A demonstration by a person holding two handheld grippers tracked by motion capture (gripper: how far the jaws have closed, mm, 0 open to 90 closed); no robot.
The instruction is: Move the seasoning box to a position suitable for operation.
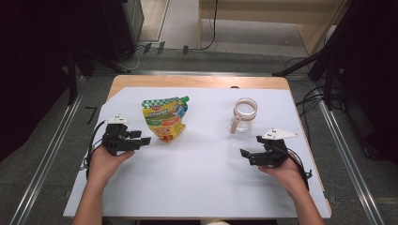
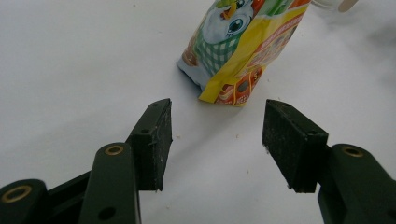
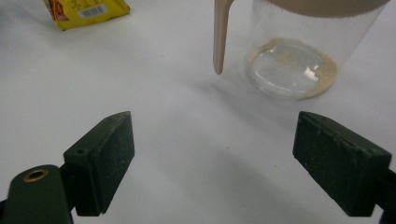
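Note:
A green and yellow spouted pouch [image 1: 164, 119] lies flat on the white table sheet [image 1: 202, 183], left of centre. Just to its left, at its lower corner, my left gripper [image 1: 143, 139] points right. In the left gripper view the jaws [image 2: 217, 135] stand open and empty, with the pouch [image 2: 238, 42] a short way ahead. A clear glass jug [image 1: 245, 114] with a beige rim and handle stands at the right. My right gripper [image 1: 245, 154] rests in front of the jug, open with nothing between its fingers [image 3: 212, 144]. The jug [image 3: 299, 51] is just beyond them.
The wooden table edge [image 1: 197, 80] runs along the back. Metal floor rails [image 1: 51, 150] flank the table on both sides, and cables [image 1: 312, 98] lie on the floor at the right. A pouch corner [image 3: 84, 11] sits far left in the right gripper view.

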